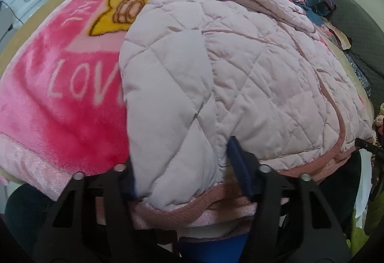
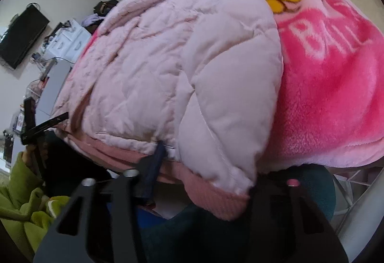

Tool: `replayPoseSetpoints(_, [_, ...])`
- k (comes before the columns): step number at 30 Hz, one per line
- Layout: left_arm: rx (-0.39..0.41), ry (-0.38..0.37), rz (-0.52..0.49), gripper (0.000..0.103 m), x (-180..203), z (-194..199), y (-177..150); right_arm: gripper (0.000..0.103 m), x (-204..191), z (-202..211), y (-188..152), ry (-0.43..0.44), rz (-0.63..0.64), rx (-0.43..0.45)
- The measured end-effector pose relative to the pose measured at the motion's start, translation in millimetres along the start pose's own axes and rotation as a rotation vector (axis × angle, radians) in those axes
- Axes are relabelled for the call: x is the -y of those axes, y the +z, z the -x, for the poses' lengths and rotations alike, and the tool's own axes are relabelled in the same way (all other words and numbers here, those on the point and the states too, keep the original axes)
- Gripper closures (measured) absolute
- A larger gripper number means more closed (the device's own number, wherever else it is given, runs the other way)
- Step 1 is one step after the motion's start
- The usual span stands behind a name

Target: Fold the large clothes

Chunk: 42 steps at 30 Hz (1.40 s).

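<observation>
A pale pink quilted jacket (image 1: 216, 70) lies on the pink blanket (image 1: 60, 107) at the near edge of the bed. The left tool (image 1: 182, 167) and right tool (image 2: 206, 167) each straddle a puffy fold by the ribbed hem (image 2: 216, 200) — whether their pads pinch I cannot tell. Grasping seems underway; next — lift both corners evenly and carry them toward the far collar.

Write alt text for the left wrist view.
The left gripper straddles the near hem of a pale pink quilted jacket, a padded fold between its fingers. The jacket lies on a bright pink blanket lettered "LOVE".
</observation>
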<state>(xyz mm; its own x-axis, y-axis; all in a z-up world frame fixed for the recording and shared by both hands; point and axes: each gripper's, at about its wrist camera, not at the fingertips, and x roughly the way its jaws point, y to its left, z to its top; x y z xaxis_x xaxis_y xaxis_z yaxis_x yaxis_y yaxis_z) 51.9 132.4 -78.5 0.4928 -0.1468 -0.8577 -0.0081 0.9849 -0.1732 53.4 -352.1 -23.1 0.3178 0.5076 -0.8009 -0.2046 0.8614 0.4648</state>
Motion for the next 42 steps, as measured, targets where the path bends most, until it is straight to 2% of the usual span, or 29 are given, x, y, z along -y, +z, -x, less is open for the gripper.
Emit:
replayPoseSetpoints(1, [0.008,-0.003,0.001,0.068,1,2,1,0.076,-2,5,1,0.003,0.005,0.014])
replayPoseSetpoints(2, [0.019,-0.007,0.004,0.071,1,5,2,0.081,-4,9,1,0.001,0.008,0.025])
replayPoseSetpoints(4, [0.034,-0.008,0.003,0.083,3,9,3,0.084,-6,14,3,0.006,0.01,0.039])
replayPoseSetpoints(7, [0.064,-0.009,0.001,0.089,6,17,5,0.086,-8,17,5,0.001,0.015,0.052])
replayPoseSetpoints(11, [0.076,-0.019,0.005,0.09,5,20,5,0.086,-5,14,4,-0.002,-0.011,0.047])
replayPoseSetpoints(14, [0.062,-0.027,0.003,0.088,3,16,5,0.081,-5,9,2,-0.004,-0.019,0.041])
replayPoseSetpoints(21, [0.025,-0.079,0.068,0.076,-11,5,0,0.075,0,0,1,0.003,-0.046,0.034])
replayPoseSetpoints(23, [0.026,-0.082,0.077,0.078,-12,6,-1,0.078,-1,1,1,0.002,-0.049,0.04])
replayPoseSetpoints(24, [0.032,-0.085,0.081,0.085,-12,7,0,0.083,-4,5,2,0.005,-0.038,0.058])
replayPoseSetpoints(27, [0.069,-0.076,0.059,0.091,-5,19,4,0.088,-18,21,5,0.015,0.015,0.121])
replayPoseSetpoints(33, [0.161,-0.1,0.045,0.093,2,48,18,0.09,-36,54,19,0.057,0.055,0.254])
replayPoseSetpoints(42, [0.268,-0.107,0.012,0.093,17,75,44,0.091,-44,72,48,0.063,0.044,0.337])
